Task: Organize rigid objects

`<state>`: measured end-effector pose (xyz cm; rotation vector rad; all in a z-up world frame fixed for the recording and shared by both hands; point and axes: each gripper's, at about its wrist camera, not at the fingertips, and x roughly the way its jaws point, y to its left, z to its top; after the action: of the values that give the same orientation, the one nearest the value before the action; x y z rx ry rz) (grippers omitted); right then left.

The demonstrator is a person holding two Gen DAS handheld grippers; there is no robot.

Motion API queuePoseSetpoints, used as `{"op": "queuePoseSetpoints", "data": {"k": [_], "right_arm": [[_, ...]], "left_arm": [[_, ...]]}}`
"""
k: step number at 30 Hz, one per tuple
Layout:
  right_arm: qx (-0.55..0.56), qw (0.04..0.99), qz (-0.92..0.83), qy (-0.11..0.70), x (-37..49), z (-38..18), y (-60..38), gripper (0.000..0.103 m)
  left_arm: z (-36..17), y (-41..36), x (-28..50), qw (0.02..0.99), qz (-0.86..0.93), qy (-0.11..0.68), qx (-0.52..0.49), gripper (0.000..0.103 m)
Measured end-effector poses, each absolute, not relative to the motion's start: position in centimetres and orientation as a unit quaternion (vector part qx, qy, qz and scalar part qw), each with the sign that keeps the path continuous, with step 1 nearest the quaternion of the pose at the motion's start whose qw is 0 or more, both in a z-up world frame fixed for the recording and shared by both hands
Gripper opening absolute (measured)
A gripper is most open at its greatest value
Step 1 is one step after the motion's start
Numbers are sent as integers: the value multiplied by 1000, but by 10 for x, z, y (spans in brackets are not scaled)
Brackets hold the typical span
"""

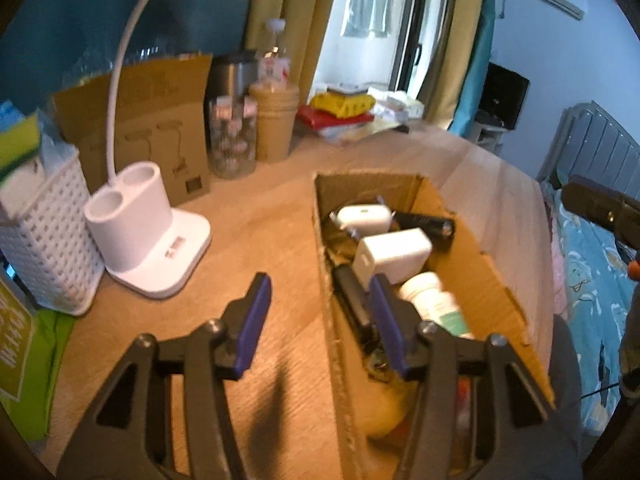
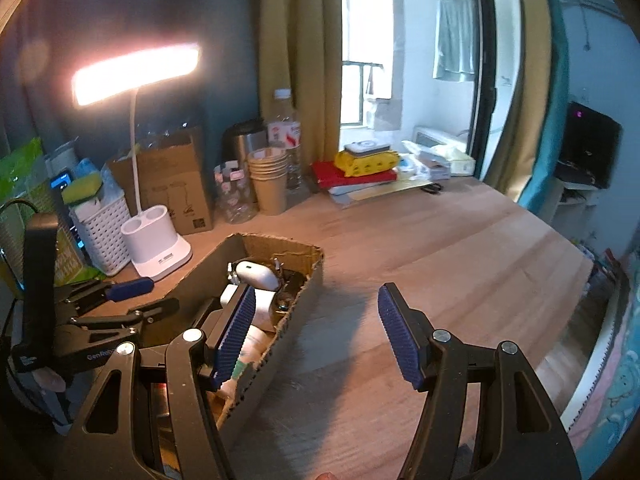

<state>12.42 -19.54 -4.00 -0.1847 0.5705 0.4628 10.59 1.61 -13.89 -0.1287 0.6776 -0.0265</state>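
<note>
both jaws released, nothing between them — left gripper (image 1: 320, 292) over the cardboard box (image 1: 472, 256).

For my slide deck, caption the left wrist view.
Open left gripper hovers empty over a cardboard box of chargers and bottles beside a white lamp base.

lamp: white desk lamp (image 2: 160, 254) with two round wells in its base, light bar glowing
basket: white perforated basket (image 1: 48, 236) just left of the lamp base, a yellow-green sponge (image 2: 82, 187) above it
flat carton: brown cardboard (image 1: 160, 128) upright behind the lamp
cups: stack of paper cups (image 2: 270, 184) beside a clear patterned jar (image 1: 233, 138)
bottle: clear water bottle (image 2: 285, 132) behind the cups
far edge: red and yellow packets (image 2: 360, 170) piled on the tabletop (image 2: 440, 264)
backdrop: olive curtain (image 2: 300, 52)
</note>
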Motion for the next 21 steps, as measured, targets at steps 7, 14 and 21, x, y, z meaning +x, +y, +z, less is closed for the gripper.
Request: {"op": "queuePoseSetpoints", "data": {"k": [7, 14, 21], "right_arm": [[-88, 938, 207, 264, 102, -26, -206, 67], [-89, 946, 194, 245, 82, -11, -210, 67], [-85, 957, 179, 213, 56, 12, -217, 79]], "left_arm": [[-109, 9, 90, 950, -28, 304, -70, 70], [-76, -1, 68, 959, -41, 273, -67, 91], [-40, -10, 40, 969, -38, 236, -57, 95]]}}
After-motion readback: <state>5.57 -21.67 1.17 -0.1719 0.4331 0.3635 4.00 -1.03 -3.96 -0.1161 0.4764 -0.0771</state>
